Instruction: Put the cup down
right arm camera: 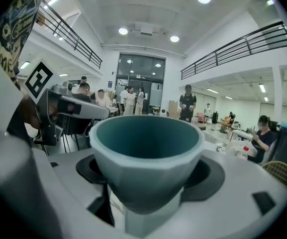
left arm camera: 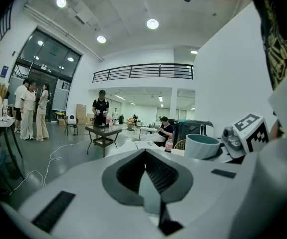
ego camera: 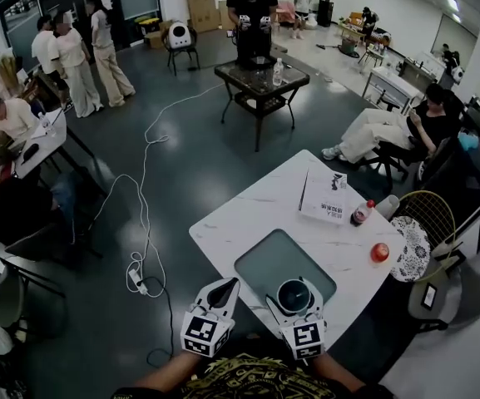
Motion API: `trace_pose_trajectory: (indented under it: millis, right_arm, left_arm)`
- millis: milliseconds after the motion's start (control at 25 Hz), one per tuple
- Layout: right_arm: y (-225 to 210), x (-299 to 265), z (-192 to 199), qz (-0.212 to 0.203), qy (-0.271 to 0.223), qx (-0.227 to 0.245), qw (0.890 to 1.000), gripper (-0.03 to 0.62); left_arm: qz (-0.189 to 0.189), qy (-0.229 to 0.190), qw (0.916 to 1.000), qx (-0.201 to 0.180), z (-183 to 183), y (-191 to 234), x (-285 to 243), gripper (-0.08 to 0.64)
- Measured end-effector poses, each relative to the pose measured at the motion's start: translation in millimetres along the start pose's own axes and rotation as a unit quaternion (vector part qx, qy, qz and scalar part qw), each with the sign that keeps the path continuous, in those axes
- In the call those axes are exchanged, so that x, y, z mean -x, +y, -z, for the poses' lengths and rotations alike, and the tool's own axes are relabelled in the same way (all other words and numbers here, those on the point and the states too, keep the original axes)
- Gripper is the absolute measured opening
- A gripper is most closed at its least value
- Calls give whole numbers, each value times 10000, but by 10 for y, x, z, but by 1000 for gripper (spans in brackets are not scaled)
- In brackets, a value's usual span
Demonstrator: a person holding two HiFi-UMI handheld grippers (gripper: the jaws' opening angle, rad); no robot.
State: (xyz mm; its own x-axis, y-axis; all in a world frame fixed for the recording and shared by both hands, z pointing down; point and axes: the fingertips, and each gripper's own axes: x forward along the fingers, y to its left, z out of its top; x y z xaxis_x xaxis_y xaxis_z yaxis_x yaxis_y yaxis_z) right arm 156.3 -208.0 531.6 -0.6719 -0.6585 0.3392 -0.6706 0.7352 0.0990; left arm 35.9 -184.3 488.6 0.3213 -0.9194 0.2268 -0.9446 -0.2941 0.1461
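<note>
Cup [right arm camera: 145, 153] held by right gripper [ego camera: 293, 295], jaws wide.

A white marble tabletop [ego camera: 248, 214] stands on a dark grey floor [ego camera: 190, 148]. On it lie a grey-green mat [ego camera: 263, 266] near the front edge, a white booklet [ego camera: 324, 198] toward the far corner, a red-capped bottle [ego camera: 361, 214] just beside the booklet, and a small red object [ego camera: 379, 253] near the right edge. A white cable [ego camera: 145, 185] trails across the floor to a power strip [ego camera: 137, 281]. Farther off, a person [ego camera: 252, 11] stands behind a dark low table [ego camera: 261, 78].
</note>
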Motion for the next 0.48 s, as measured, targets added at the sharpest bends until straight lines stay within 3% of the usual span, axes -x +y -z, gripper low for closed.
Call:
trace_pose_trajectory:
  millis: [480]
  right_arm:
    - [-356, -111, 347, -276, -77, -136, 9995, 379]
  left_arm:
    - [-267, 532, 9982, -22, 452, -343, -376, 11]
